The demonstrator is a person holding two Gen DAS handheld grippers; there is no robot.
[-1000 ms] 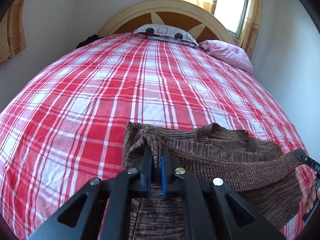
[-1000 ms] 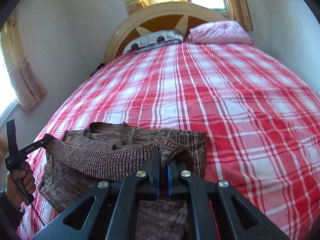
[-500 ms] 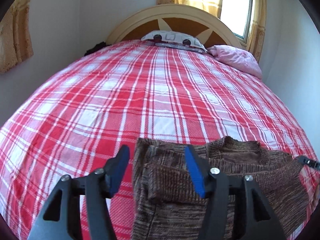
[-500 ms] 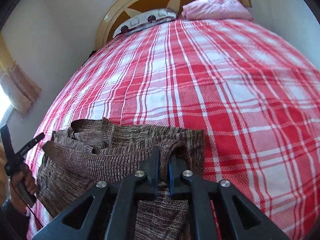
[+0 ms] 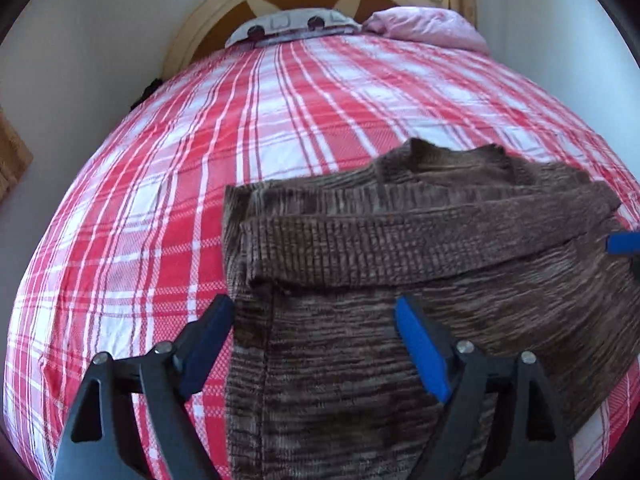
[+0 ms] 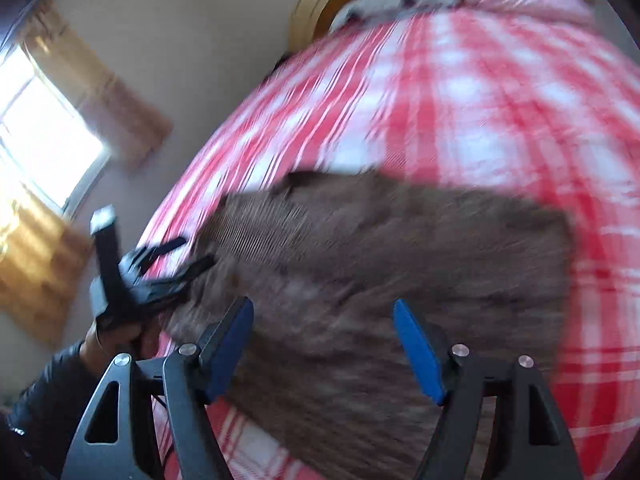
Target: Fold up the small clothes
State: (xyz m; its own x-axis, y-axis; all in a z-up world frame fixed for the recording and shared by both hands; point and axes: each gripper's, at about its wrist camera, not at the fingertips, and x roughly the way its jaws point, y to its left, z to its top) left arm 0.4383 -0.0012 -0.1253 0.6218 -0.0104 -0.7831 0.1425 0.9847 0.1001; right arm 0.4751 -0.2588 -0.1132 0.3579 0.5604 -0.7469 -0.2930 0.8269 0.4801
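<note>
My left tongs are spreading, their jaws wide apart and nothing pinched between the blue pads; they hang just above the near left part of the brown knit sweater. The sweater lies on the bed, on its red and white plaid cover, toward the near right of the left wrist view. A ribbed band of the knit is folded across the body from left to right, and the collar peeks out at the far edge. At the right border of that view a blue pad of the right tongs shows just over the sweater's right end.

My right tongs are likewise opening, pads well apart, with the knit below them but not clamped. That view is blurred, so I cannot make out the folds there. In it the left tongs sit at the sweater's left edge, carried by a hand in a dark sleeve.

At the head of the bed stand a rounded wooden headboard, a grey patterned pillow and a pink pillow. A window with yellow curtains lights the left wall in the right wrist view.
</note>
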